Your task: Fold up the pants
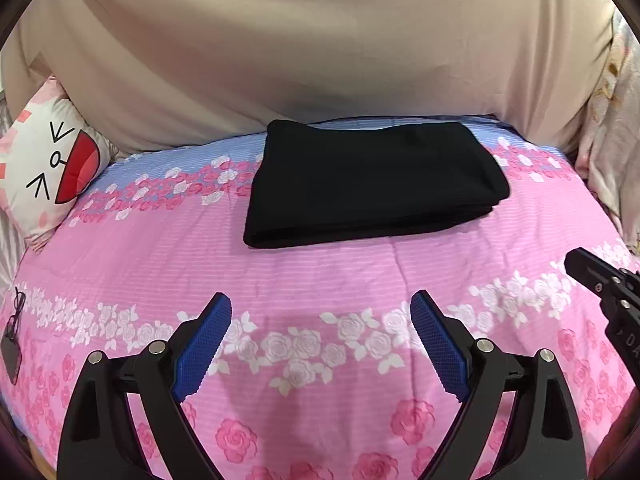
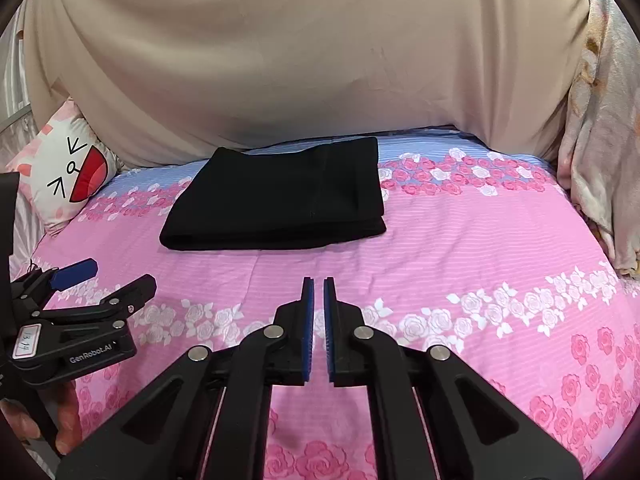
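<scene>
Black pants (image 1: pixel 372 184) are lying folded into a flat, layered rectangle on the far half of the bed, resting partly on the blue band and partly on the pink band of the rose-print sheet (image 1: pixel 320 280). Nothing is touching them. I am holding both grippers low over the near part of the sheet, well apart from the pants.

My left gripper (image 1: pixel 321 306) is pointing toward the pants with its blue-padded fingers (image 1: pixel 202 346) spread wide and nothing between them. In the right wrist view it is showing at the left edge (image 2: pixel 120 276), with a white label and the lettering GenRobot.AI on its body, and a bit of my hand (image 2: pixel 60 420) is showing below it.

My right gripper (image 2: pixel 319 280) is sitting with its blue pads (image 2: pixel 307 328) almost together, only a thin slit between them, and gripping nothing.

Beige cloth (image 1: pixel 320 40) is draping behind the bed. A cartoon-face pillow (image 1: pixel 56 168) is leaning at the far left corner, and a pale patterned blanket (image 2: pixel 596 140) is bunching at the right
</scene>
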A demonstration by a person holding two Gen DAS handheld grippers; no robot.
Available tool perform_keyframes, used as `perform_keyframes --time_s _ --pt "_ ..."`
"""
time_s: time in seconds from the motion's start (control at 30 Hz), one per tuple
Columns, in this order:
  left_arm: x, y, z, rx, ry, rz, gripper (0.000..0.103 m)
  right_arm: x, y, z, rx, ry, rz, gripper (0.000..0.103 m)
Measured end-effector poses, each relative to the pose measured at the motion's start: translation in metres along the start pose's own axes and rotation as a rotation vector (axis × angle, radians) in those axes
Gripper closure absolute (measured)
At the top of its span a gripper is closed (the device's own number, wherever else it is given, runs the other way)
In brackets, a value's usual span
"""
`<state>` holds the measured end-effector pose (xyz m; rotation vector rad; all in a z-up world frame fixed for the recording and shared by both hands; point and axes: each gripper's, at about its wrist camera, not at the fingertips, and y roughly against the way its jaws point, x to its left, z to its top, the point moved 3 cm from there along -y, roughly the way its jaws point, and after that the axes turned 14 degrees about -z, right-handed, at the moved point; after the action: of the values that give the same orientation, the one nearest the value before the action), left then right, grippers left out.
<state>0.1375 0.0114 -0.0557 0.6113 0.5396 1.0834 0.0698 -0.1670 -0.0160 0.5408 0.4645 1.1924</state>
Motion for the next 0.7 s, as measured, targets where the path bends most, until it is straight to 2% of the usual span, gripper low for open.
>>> perform_keyframes --time_s 0.7 --pt "0.015 -0.019 0.013 0.003 0.013 0.021 0.014 0.010 -0.032 0.008 0.034 0.004 0.003 0.098"
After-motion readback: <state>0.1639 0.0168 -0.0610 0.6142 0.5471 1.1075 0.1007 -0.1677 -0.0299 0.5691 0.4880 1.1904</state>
